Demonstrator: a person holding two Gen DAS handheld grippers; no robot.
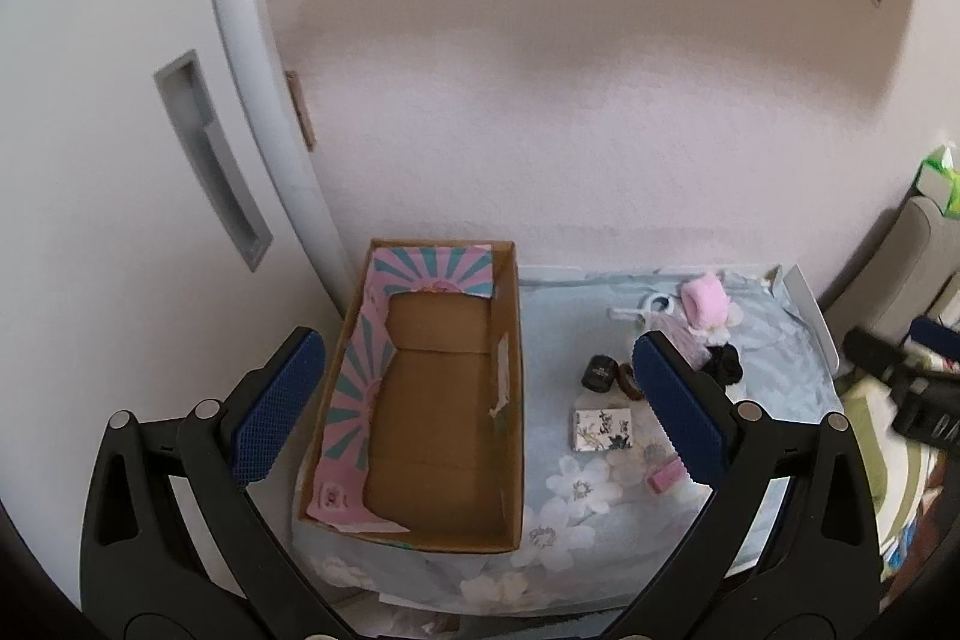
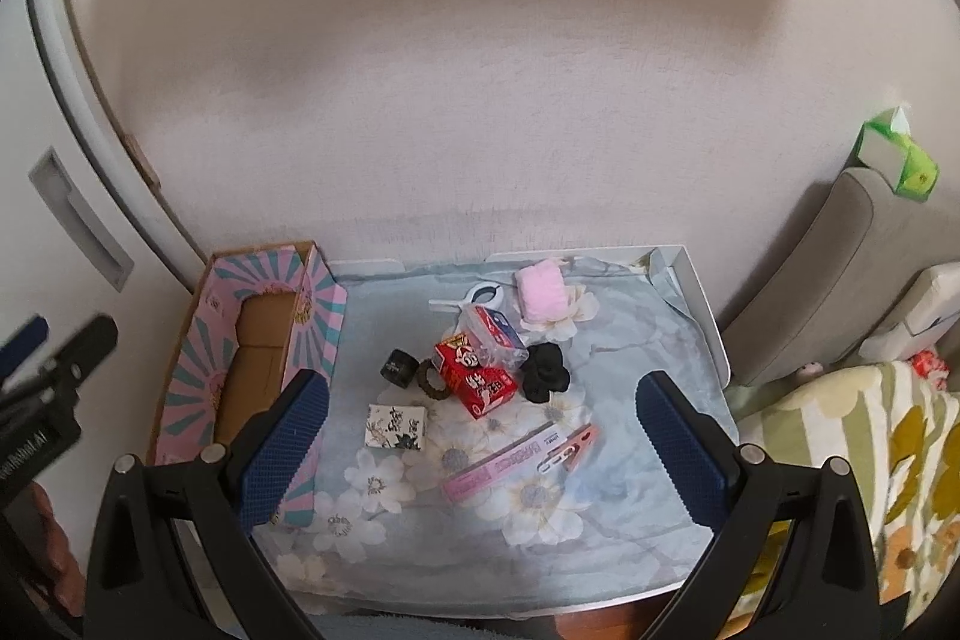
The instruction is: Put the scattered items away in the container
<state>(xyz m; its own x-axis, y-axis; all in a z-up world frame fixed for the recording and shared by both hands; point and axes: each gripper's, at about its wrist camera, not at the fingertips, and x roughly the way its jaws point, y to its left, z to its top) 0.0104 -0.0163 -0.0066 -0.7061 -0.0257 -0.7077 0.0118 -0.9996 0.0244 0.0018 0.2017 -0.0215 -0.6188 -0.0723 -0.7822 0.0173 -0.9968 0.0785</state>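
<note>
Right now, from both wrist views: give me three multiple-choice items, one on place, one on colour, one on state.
1. The cardboard box sits at the table's
A. left end
B. right end
C. middle

2. The snack carton in the pile is
A. green
B. red
C. yellow

3. The right tongs are
A. shut on the clothespin
B. open, holding nothing
C. shut, empty

Answers: 1 A, the box lies left of the clutter. 2 B, red faces show. 3 B, pads stand wide apart above the cloth.
</note>
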